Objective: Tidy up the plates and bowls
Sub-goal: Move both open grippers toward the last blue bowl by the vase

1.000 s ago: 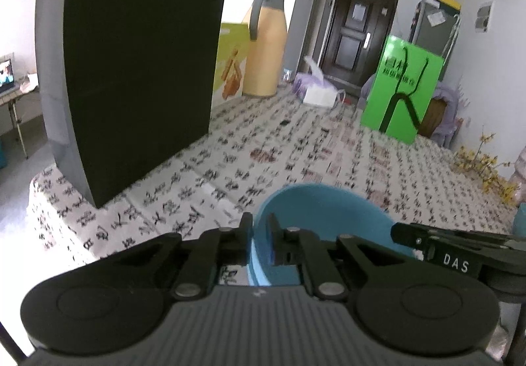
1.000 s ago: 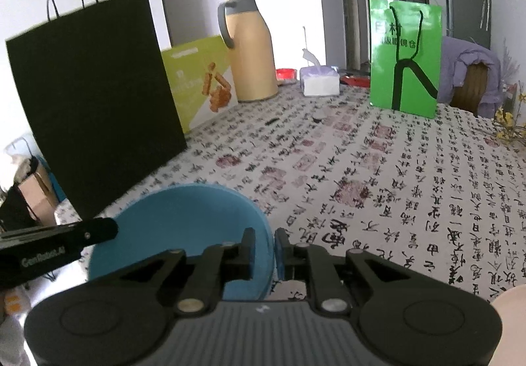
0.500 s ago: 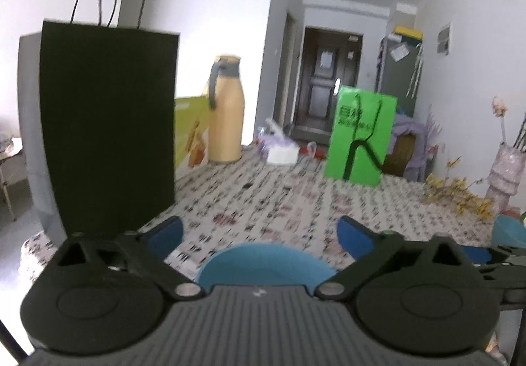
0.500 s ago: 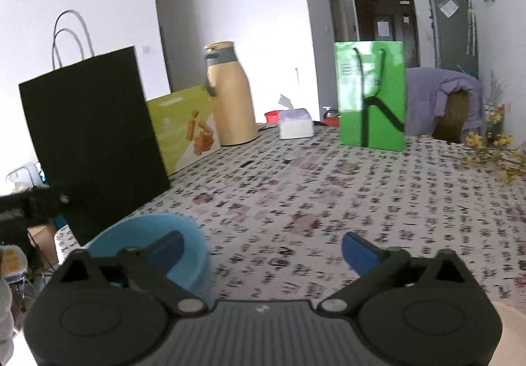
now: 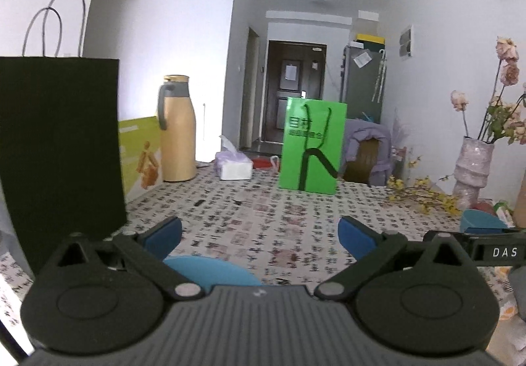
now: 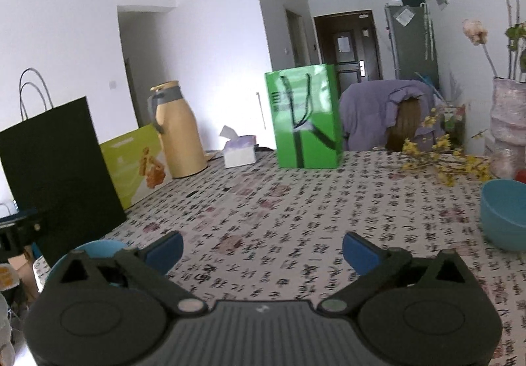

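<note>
Both grippers, left [image 5: 259,234] and right [image 6: 263,249], hover with jaws wide and empty. One blue bowl [image 5: 210,272] sits below left; another bowl [image 6: 504,213] waits far right. Approach its rim squarely before closing.

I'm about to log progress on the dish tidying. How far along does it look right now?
Looks done: one blue bowl sits on the tablecloth near the black bag, free of both grippers. In hand: nothing; the left gripper and right gripper are both wide open. Left: another blue bowl waits near the vase. No plates are visible.
</note>
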